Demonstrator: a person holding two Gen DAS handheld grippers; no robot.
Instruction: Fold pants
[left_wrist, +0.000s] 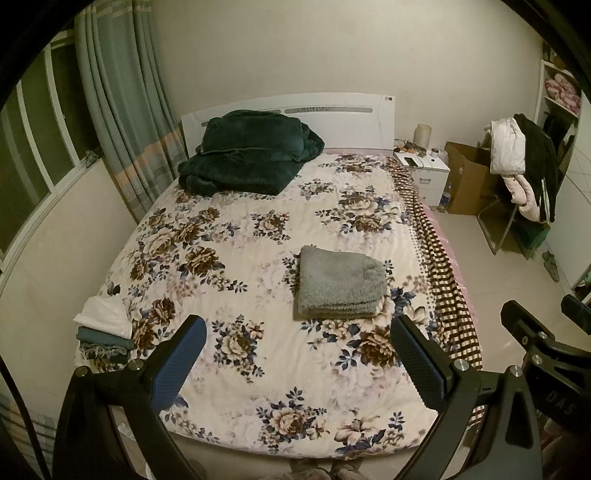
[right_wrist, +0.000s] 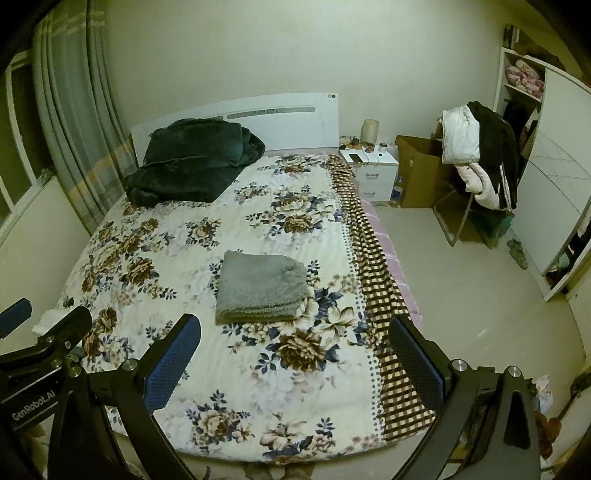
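Grey fuzzy pants (left_wrist: 340, 284) lie folded into a thick rectangle on the flowered bed cover (left_wrist: 258, 369), right of the bed's middle; they also show in the right wrist view (right_wrist: 262, 286). My left gripper (left_wrist: 295, 358) is open and empty, held above the foot of the bed, short of the pants. My right gripper (right_wrist: 291, 358) is open and empty, also above the foot of the bed, near the bed's right side. Each gripper shows at the edge of the other's view.
A dark green blanket (left_wrist: 247, 153) is heaped at the headboard. A small stack of folded clothes (left_wrist: 105, 332) sits at the bed's near left corner. A nightstand (right_wrist: 371, 166), a cardboard box (right_wrist: 417, 170) and a chair piled with clothes (right_wrist: 480, 158) stand right of the bed.
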